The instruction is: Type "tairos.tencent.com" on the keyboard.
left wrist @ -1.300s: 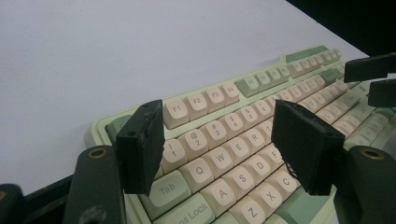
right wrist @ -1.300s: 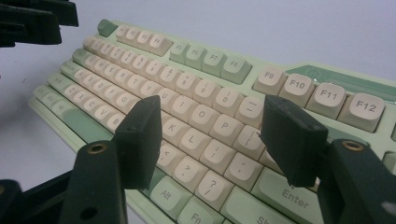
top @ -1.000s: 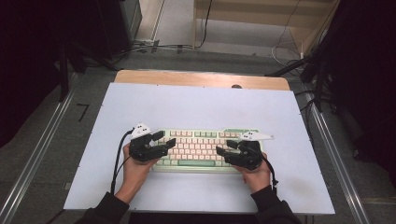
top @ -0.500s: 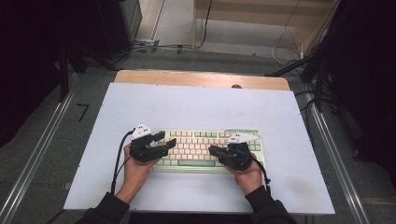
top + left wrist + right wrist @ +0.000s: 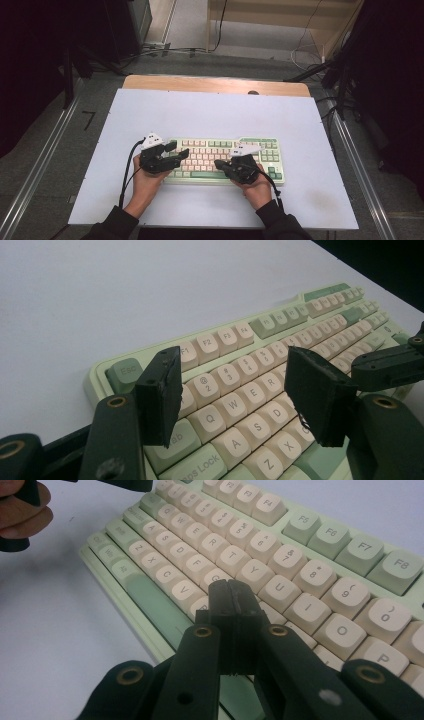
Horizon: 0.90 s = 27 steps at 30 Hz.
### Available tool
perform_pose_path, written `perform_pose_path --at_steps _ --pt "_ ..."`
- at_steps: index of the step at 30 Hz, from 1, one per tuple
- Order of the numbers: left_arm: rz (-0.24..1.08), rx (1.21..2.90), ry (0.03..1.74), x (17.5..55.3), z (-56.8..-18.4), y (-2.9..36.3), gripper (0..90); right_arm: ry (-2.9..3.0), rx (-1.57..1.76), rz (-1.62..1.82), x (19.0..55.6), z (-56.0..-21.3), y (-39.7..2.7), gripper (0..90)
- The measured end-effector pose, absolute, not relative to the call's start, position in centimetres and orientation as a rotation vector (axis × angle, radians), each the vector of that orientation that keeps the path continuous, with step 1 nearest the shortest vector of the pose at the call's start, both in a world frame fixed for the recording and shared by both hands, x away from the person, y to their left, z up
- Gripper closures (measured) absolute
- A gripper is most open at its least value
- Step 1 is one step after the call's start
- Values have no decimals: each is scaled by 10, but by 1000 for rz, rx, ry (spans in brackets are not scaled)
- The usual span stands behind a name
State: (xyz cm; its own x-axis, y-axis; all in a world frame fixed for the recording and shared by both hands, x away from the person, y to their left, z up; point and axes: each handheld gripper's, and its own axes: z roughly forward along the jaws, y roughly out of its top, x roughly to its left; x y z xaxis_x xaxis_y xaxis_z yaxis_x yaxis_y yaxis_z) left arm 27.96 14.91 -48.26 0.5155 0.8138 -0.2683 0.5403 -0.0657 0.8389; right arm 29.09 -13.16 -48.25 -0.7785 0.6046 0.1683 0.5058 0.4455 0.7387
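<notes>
Keyboard (image 5: 225,159), pale green plastic with cream keycaps, lies on the white table (image 5: 210,112) near its front edge. Left gripper (image 5: 235,395) hovers over its left end, jaws apart and empty. Right gripper (image 5: 231,602) has its jaws pressed together, empty, above the middle letter keys.

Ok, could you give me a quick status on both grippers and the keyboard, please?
Left gripper open, over the keyboard's left end. Right gripper shut, empty, tips over the middle letter keys. Nothing in the way.
</notes>
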Motion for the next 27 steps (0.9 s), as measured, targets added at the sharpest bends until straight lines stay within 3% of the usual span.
perform_pose_path --at_steps 12,16,20,24,27 --pt "327 1743 1144 280 -483 149 408 2593 984 1184 291 -490 -125 872" --pt "327 1742 1143 280 -483 149 408 2550 974 1243 288 -478 -129 829" --pt "325 1745 1141 279 -483 149 408 2481 1008 1326 289 -467 -142 686" --pt "324 1746 1138 279 -482 149 408 2394 1091 1366 295 -462 -159 457" --pt "322 1748 1137 279 -482 148 408 2344 1165 1378 299 -460 -171 376"
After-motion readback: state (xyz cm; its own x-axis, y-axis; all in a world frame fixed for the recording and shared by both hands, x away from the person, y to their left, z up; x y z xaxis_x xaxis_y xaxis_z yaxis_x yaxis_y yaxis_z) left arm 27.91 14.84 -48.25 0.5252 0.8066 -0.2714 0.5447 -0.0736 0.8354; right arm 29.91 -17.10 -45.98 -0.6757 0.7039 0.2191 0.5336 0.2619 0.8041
